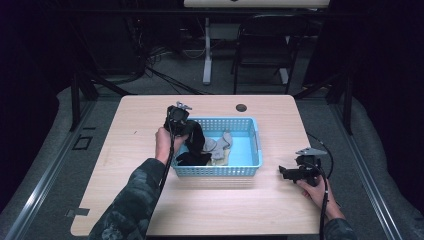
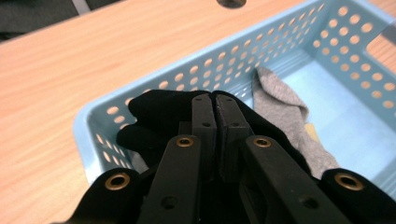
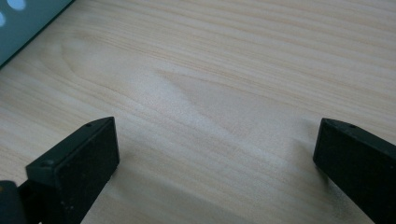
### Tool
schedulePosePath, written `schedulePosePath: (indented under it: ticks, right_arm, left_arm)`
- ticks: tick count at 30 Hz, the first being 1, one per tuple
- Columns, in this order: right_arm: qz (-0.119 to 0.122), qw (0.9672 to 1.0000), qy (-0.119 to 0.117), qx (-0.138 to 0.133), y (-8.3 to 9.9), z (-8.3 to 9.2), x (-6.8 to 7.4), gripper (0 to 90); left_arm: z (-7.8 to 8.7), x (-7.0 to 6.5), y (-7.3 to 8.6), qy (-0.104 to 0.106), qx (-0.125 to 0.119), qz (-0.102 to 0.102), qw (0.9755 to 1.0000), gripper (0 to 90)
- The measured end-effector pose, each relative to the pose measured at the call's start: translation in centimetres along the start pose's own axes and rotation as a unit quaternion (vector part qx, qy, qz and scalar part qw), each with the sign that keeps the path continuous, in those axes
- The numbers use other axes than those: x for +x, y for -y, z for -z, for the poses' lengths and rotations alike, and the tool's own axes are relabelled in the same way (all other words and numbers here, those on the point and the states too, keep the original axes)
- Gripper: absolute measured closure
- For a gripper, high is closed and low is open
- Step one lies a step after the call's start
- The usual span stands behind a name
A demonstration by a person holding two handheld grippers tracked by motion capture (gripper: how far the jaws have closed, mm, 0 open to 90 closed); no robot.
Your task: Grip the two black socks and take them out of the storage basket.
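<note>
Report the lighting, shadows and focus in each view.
High view: the table is lit, the room around it dark, and the picture is soft. Left gripper view: the black cloth shows no detail, the basket is sharp. Right gripper view: even light, faint shadows under the right claw.

High view overlooks table; gripper views close over it.

Basket wall rings socks; bare table nearside.
</note>
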State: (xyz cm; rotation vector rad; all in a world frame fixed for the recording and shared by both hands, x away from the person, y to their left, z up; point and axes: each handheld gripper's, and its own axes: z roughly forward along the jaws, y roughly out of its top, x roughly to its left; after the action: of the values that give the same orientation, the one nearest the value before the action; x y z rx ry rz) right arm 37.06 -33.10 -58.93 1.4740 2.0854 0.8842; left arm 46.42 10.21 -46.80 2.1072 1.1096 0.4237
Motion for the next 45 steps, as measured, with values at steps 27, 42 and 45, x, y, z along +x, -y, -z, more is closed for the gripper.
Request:
schedulePosePath:
  ticks: [27,42,45]
  right_arm:
    - [0.0,1.0,0.0,0.0,0.0,0.0,0.0,0.0]
    - [0.0,1.0,0.0,-0.001,0.0,0.0,0.0,0.0]
    - [0.0,1.0,0.0,0.001,0.0,0.0,0.0,0.0]
  left_arm:
    - [7.2,-0.3,-3.8,0.033,-0.061,-0.02,0.9974,87.6]
    - [11.9,2.2,-4.6,0.013,-0.101,-0.005,0.9948,87.6]
    - [12.8,3.0,-4.4,0.005,-0.105,-0.002,0.9945,87.6]
